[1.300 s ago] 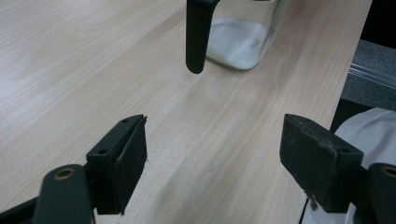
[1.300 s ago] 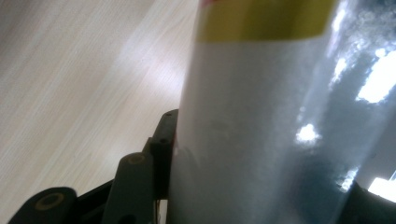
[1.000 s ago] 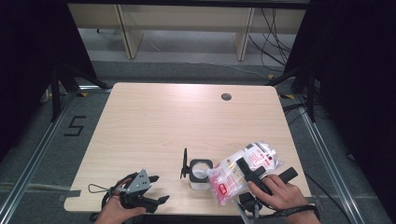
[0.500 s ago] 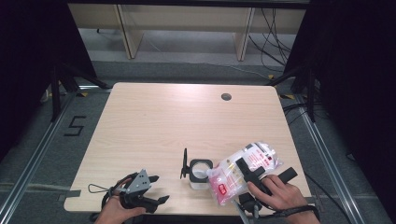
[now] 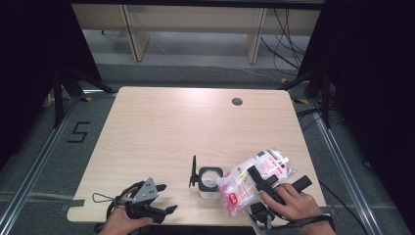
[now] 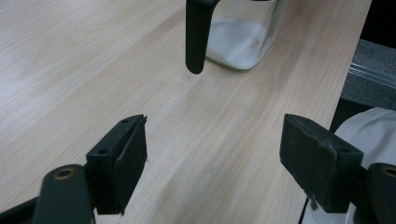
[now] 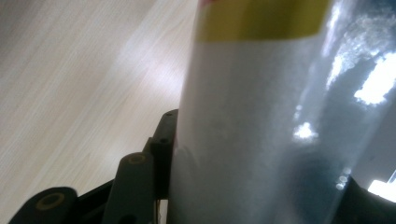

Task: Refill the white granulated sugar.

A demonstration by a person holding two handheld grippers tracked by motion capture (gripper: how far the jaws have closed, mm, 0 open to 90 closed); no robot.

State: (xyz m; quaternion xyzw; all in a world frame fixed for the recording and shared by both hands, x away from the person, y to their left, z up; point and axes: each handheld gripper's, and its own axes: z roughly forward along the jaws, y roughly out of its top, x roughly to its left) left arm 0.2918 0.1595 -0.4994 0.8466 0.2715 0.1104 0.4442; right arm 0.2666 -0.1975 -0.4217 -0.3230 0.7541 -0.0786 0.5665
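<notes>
Nothing is shifting since the earlier frame; both hands are keeping still. I am resting the left gripper (image 5: 164, 211) on the table (image 5: 161, 127) near its front edge, jaws wide apart and holding nothing. Right of it, the clear container (image 5: 210, 181) is standing with its black handle leftward. I am keeping the right gripper (image 5: 259, 178) clamped on the tilted plastic bag (image 5: 257, 178), its corner at the container's mouth.

On the table (image 5: 161, 127), the container (image 5: 209, 182) stands low and centre of the high view, the bag (image 5: 254, 180) tilted just right with its corner over the rim, the left gripper (image 5: 164, 198) lower left, the grommet hole (image 5: 237, 102) upper right.
</notes>
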